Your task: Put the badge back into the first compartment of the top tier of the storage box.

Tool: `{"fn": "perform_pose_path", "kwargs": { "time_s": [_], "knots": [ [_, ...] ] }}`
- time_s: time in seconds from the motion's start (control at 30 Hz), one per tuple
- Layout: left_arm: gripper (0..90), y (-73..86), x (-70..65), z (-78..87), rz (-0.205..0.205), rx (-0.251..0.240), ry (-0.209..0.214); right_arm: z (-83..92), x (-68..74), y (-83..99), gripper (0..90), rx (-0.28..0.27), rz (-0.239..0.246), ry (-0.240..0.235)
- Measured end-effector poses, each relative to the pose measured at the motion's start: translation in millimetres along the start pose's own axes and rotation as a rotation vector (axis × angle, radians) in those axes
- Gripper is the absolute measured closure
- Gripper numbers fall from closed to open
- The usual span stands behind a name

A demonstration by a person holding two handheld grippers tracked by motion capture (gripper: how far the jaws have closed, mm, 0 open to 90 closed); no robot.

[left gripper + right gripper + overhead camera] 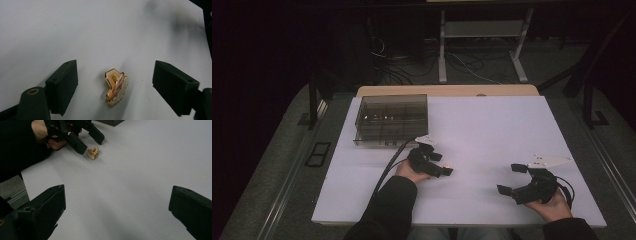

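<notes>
Closest to the person, the right gripper (513, 179) rests low on the white table (492, 130), its jaws spread wide with nothing between them; it looks to be idle. A little further in, the left gripper (446, 165) is down at the surface with a small gold pin (116, 86) sitting between its jaws. The pin lies on the table, tipped up on its edge, and neither pad touches it: there is clear white on both sides in the left gripper view. So the jaws are parted around it, not pinching.

This reads to me as the start of a pick: the gripper is lined up and the squeeze has yet to land. The next move calls for closing evenly so both pads meet the pin together, or the thing may skid or flip flat. It is small and thin, so the grip wants to be low.

Further back, near the far left corner, stands a smoky compartment box (391, 119), well apart from the pin, a likely destination.
</notes>
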State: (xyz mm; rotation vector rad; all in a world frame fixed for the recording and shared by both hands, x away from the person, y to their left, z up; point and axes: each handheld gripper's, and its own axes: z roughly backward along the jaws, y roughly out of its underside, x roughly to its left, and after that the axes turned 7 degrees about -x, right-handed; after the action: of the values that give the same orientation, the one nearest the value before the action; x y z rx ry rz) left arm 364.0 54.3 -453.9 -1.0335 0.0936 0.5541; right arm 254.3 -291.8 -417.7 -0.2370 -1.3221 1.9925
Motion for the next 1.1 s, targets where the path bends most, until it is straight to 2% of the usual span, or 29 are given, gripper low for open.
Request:
{"fn": "perform_pose_path", "kwargs": {
  "time_s": [0.2,0.3,0.53,0.77,0.93,1.1],
  "knots": [
    [30.9,0.2,2.1,0.4,0.002,-0.001,0.011,-0.9,0.4,0.1,0.3,0.006,0.0,-0.002],
    [39.9,0.4,3.7,0.1,0.011,-0.005,0.012,-1.1,0.6,0.2,0.3,0.007,-0.002,-0.003],
    [48.6,0.6,7.0,0.1,0.04,-0.014,0.016,-1.7,0.8,0.2,0.3,0.014,0.0,-0.003],
    [55.3,0.0,7.8,-2.6,0.025,-0.006,0.034,-2.3,0.8,0.4,0.3,0.016,0.007,-0.004],
    [58.7,0.2,6.6,-3.5,0.029,0.0,0.033,-2.9,1.0,0.5,0.3,0.021,0.005,-0.004],
    [66.3,0.3,6.1,-4.6,0.01,0.006,0.034,-3.2,1.2,0.5,0.3,0.024,0.01,-0.004]
  ]
}}
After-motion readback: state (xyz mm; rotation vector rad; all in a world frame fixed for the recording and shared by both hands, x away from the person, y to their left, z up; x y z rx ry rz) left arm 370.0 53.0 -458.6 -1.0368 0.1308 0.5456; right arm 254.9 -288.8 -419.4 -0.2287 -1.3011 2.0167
